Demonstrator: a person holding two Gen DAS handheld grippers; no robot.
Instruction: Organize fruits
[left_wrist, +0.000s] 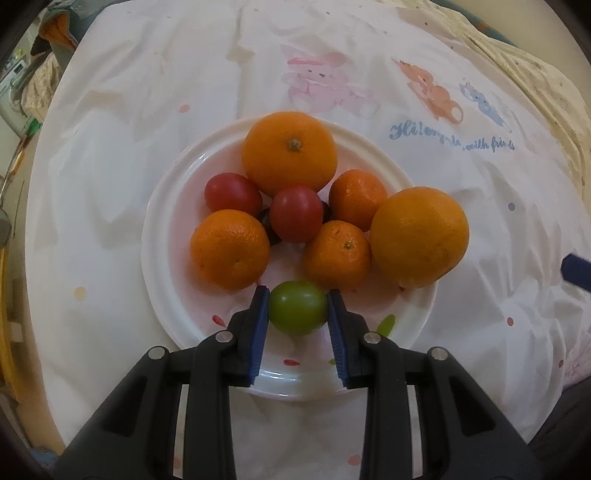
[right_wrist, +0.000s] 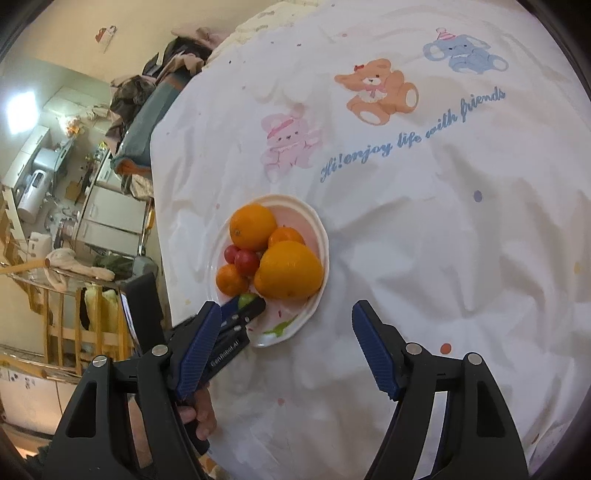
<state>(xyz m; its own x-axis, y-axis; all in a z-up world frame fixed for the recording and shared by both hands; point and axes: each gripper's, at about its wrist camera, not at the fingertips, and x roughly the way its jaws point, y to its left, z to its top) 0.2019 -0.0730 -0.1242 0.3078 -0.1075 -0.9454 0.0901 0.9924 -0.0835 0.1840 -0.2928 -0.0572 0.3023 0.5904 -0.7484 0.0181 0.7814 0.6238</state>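
White bedsheet (left_wrist: 110, 184) lay under the plate (left_wrist: 162, 258). Left tongs (left_wrist: 297, 307) clenched the green fruit (left_wrist: 297, 306) at the plate's near edge, oranges just beyond; better lowered gently into that gap. Right tongs (right_wrist: 284, 332) hung released, empty.

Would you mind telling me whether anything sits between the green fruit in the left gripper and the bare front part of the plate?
Nothing visible does. The left gripper holds the green fruit over the plate, whose near part is bare; the nearest mandarins lie farther back.
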